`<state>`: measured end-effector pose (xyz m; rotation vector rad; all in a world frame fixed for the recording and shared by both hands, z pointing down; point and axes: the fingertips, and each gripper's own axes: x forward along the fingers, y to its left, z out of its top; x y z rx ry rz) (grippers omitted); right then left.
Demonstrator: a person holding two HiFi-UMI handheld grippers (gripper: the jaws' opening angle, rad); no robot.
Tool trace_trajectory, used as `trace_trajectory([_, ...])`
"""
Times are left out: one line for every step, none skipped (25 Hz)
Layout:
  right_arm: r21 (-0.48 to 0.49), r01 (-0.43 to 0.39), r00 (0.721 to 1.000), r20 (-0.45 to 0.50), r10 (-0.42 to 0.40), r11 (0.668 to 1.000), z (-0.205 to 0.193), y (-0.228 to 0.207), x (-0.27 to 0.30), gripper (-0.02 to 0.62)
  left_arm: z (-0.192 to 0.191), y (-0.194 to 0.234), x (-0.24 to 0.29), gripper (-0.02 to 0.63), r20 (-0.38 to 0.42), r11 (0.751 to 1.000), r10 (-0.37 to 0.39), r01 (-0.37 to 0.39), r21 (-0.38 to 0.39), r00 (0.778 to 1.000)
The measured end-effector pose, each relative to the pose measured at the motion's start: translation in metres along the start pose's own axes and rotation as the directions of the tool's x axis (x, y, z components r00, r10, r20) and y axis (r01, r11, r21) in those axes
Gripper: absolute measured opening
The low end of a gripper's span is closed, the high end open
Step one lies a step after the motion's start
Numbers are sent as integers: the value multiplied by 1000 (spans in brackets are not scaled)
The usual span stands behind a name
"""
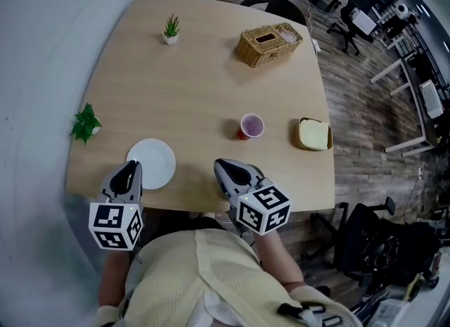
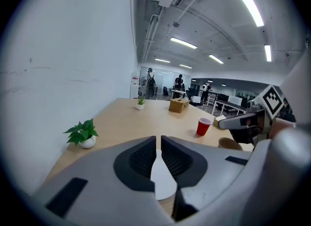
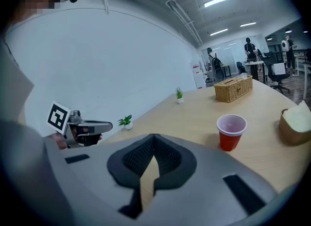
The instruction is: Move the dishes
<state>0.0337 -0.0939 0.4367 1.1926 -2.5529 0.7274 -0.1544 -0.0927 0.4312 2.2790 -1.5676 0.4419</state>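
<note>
One white plate (image 1: 151, 164) lies just ahead-right of the left gripper (image 1: 129, 171), jaws barely parted and empty; the right gripper (image 1: 225, 169), closed on nothing, is farther.

Passage and obstacles on the surface (image 1: 204, 79).
Bare middle lies open between white plate (image 1: 156, 161) at the near edge and wicker basket (image 1: 268, 44) at the far side; red cup (image 1: 251, 126) and bowl (image 1: 313, 135) stand to the right, near plant (image 1: 86, 123) and far plant (image 1: 171, 29) along the left side.
</note>
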Motion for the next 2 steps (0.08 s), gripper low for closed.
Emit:
trace_trajectory([7,1,1000,-6,-1,1000,-3,-1,0,15,-4,0,0,41,-12,1000,5,-5,11,1000])
trace_trajectory([14,2,1000,-11,-2,1000,-5,-1,0,15,-8,0,-1,41,-23,1000,10,-9,21,1000])
